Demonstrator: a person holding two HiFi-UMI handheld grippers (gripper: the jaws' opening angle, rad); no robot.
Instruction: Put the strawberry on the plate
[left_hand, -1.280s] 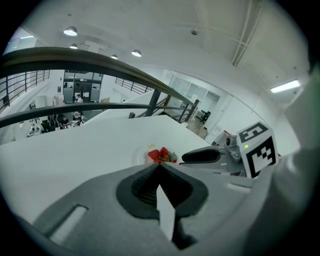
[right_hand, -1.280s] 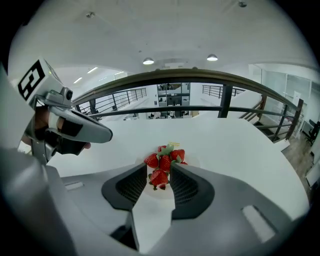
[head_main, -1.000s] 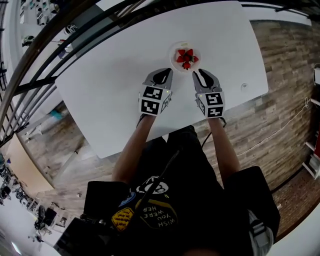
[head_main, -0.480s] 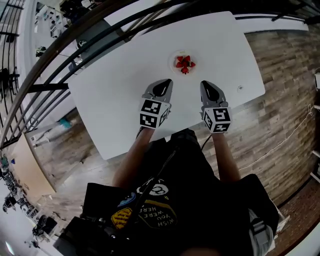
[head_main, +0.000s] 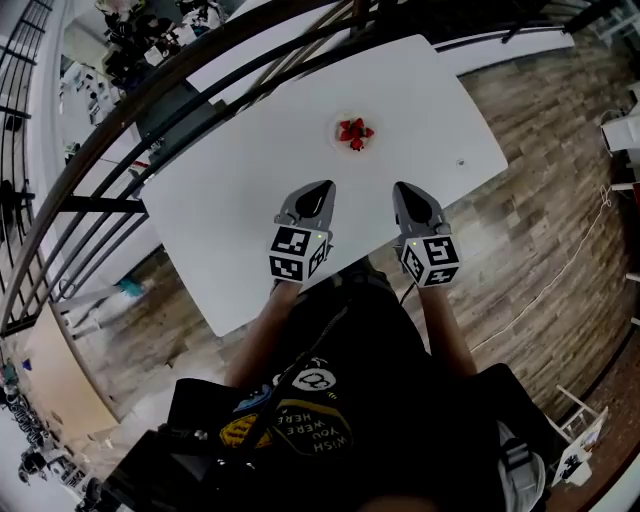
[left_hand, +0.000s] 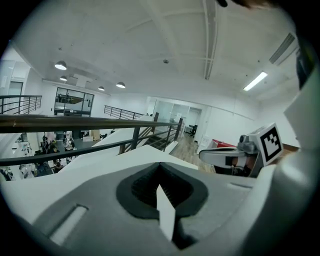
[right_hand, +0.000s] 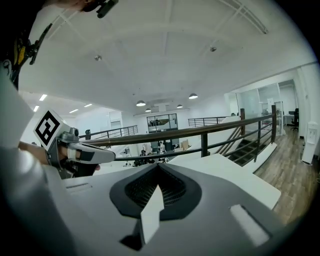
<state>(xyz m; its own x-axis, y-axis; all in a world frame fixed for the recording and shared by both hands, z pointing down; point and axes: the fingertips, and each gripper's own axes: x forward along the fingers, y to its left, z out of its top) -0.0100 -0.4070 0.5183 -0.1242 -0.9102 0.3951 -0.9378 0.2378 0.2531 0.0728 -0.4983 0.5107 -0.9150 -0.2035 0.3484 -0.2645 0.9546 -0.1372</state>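
White table (head_main: 240, 160) w/ strawberry (head_main: 354, 133) on plate (head_main: 336, 122), rim barely discernible.

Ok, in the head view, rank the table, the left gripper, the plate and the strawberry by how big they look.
1. table
2. left gripper, though being nearer the camera enlarges it
3. plate, faint against the white tabletop
4. strawberry, lying on the plate

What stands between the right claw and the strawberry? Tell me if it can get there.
Probably yes. Only bare table lies between the right claw and the strawberry on the plate. Its jaws have just closed on nothing, so they must reopen first.
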